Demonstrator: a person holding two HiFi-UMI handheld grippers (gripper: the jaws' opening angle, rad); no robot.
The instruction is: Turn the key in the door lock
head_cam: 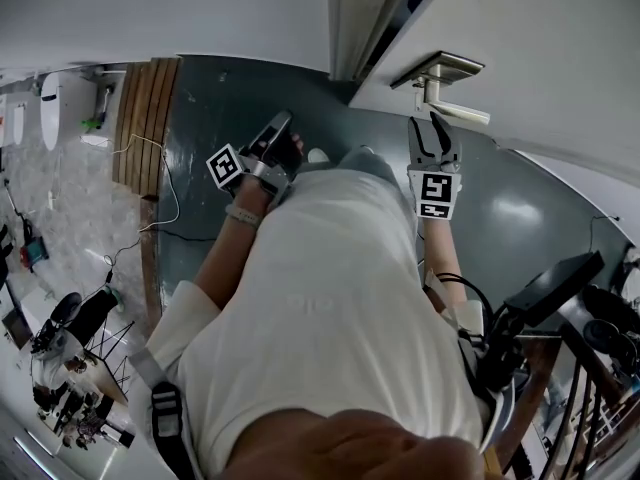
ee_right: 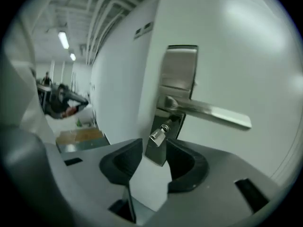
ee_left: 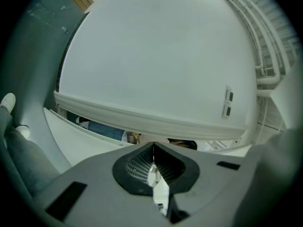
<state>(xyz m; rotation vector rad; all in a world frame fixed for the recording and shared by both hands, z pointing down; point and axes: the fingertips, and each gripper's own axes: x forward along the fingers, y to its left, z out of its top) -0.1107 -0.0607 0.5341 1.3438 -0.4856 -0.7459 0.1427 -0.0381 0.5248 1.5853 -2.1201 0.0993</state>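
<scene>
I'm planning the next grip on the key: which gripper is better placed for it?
Right. The right gripper, fingers open, faces the key below the door handle, close ahead. The left gripper is shut and faces only a white wall.

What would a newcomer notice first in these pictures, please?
Probably the silver door handle on the white door, with a small key sticking out just beneath it. The right gripper sits before that key, jaws apart and not gripping it, while the left gripper is shut on nothing.
</scene>
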